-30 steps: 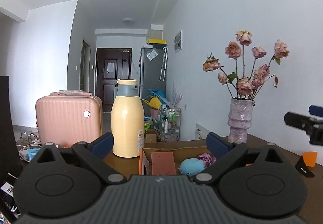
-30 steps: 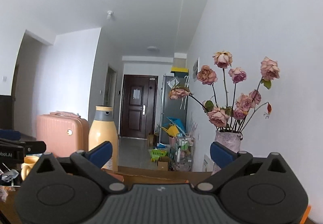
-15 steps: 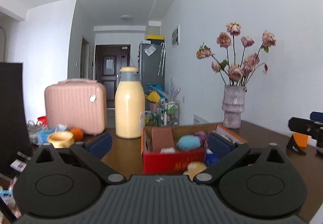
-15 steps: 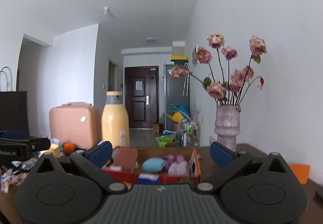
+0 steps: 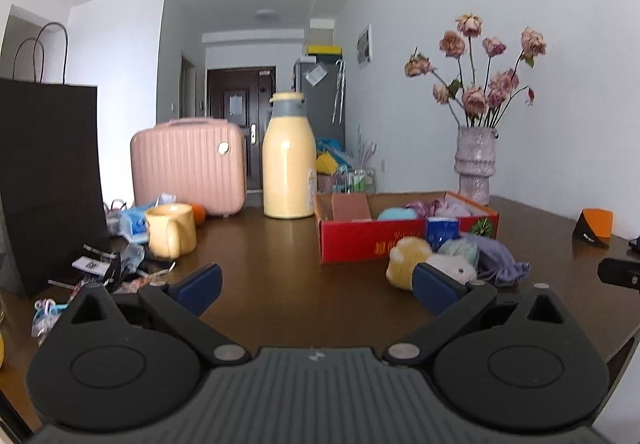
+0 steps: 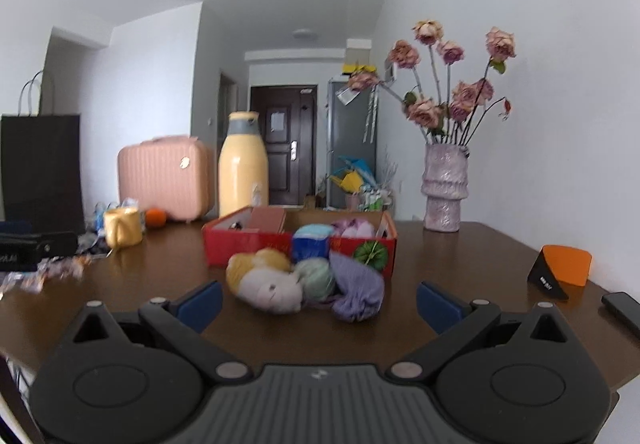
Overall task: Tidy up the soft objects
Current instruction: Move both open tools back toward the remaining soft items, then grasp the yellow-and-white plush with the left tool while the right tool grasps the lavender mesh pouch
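A cluster of soft toys and yarn lies on the brown table (image 6: 460, 244) just in front of the red box (image 6: 248, 242), which already holds several plush pieces. From left to right sit a yellow plush (image 6: 256, 264), a white plush (image 6: 272, 292), a green yarn ball (image 6: 318, 276) and a purple knit piece (image 6: 358, 290), all touching. The right gripper (image 6: 318, 302) hangs released, jaws spread wide, just short of the pile; the left gripper (image 5: 316, 284) is likewise spread and empty over bare table. These pieces look light and squashy, likely to deform under pressure, so a pinch across the white plush's body should hold, though motion blur hides its exact shape
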